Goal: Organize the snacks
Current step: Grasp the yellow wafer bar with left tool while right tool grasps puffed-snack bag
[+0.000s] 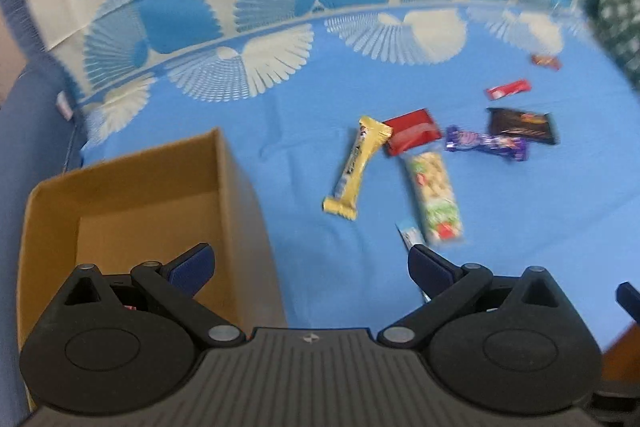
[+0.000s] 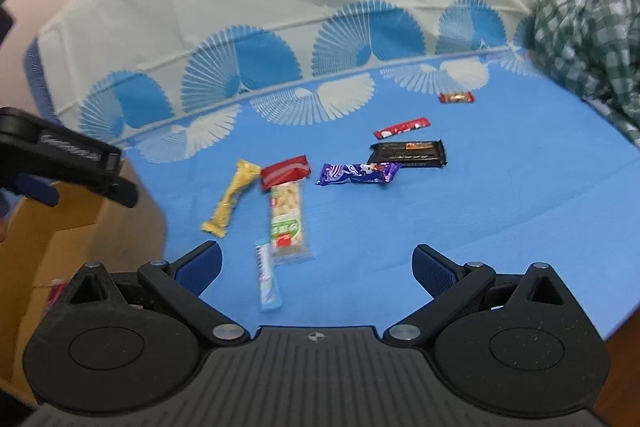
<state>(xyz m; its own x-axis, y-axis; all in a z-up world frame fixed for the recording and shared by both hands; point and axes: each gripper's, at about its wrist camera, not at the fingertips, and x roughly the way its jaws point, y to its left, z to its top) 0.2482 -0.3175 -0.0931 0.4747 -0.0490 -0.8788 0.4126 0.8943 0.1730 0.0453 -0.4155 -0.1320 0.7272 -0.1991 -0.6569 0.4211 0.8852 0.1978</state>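
Several wrapped snacks lie on the blue tablecloth (image 2: 500, 219): a yellow bar (image 1: 356, 167) (image 2: 232, 197), a red pack (image 1: 412, 135) (image 2: 285, 171), a clear cereal bar (image 1: 436, 197) (image 2: 287, 223), a purple bar (image 1: 486, 143) (image 2: 358, 174), a dark bar (image 1: 524, 125) (image 2: 410, 153), a thin red stick (image 1: 508, 90) (image 2: 402, 127), a small red candy (image 1: 546, 61) (image 2: 457, 97) and a light-blue stick (image 2: 266, 277). An open cardboard box (image 1: 132, 195) (image 2: 52, 247) stands at the left. My left gripper (image 1: 310, 267) hangs open over the box's right wall. My right gripper (image 2: 316, 267) is open above the light-blue stick.
A green checked cloth (image 2: 588, 19) is bunched at the far right. The cream and blue fan-patterned part of the tablecloth (image 2: 280, 7) rises at the back. The table's front right edge (image 2: 612, 327) shows wood below. The left gripper's body (image 2: 64, 155) reaches in over the box.
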